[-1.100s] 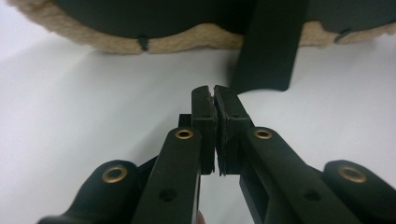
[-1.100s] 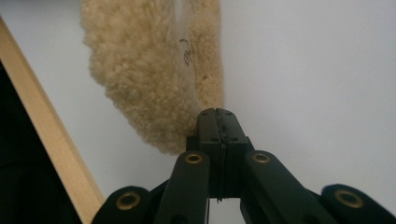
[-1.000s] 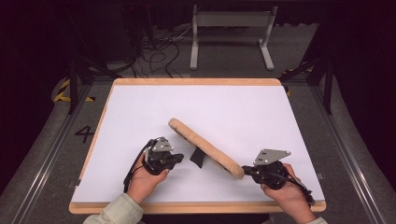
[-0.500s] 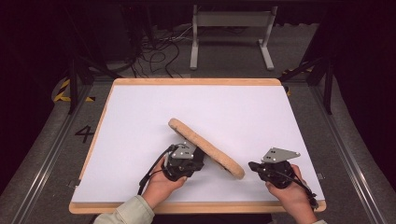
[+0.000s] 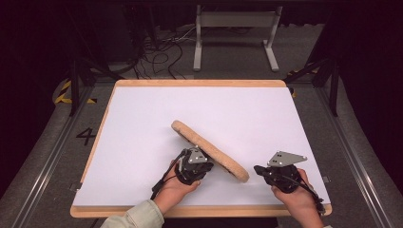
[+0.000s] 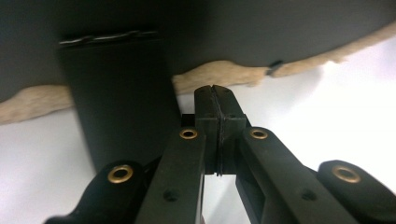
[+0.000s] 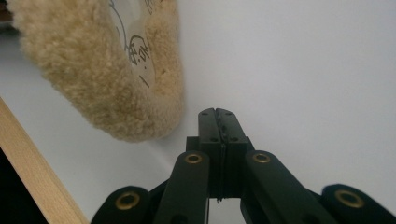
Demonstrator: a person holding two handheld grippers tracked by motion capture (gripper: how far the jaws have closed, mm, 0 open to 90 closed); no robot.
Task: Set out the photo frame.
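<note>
left gripper [image 5: 203,164] pressed together under the tilted fleecy pad [image 5: 209,149]; right gripper [image 5: 259,169] also together, at the pad's 4 o'clock, on the table [image 5: 142,118]

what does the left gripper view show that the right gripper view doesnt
Left gripper view: the dark underside of the fleece-edged pad and a black stand propping it up, with the left claw shut beneath it.

Right gripper view: the pad's fluffy rim, black drawn markings on its pale face, the table's wooden edge and the shut right claw.

Both: the pad, the white tabletop and closed black jaws.
</note>
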